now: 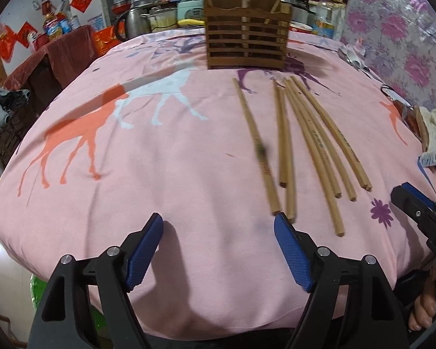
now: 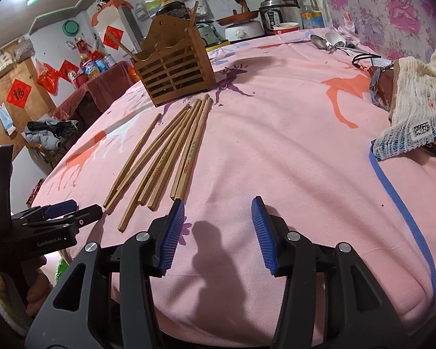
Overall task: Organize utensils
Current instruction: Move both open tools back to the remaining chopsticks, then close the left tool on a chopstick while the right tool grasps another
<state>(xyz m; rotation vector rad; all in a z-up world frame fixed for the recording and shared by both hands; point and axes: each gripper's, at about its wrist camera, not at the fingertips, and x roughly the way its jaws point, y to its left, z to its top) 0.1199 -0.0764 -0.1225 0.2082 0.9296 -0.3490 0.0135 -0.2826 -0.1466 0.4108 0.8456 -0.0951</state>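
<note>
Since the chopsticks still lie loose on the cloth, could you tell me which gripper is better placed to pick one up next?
Left, probably. The left gripper is open, one finger beside the nearest chopsticks. The right gripper, also open, faces mostly bare cloth.

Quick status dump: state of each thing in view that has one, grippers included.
left gripper: open, empty, over the cloth
right gripper: open, empty
loose chopsticks: flat on the pink tablecloth, fanned out, not yet sorted
wooden holder: upright, a few sticks already standing in it
spoons: lying at the far edge, untouched
mesh cloth: crumpled at the right edge
</note>
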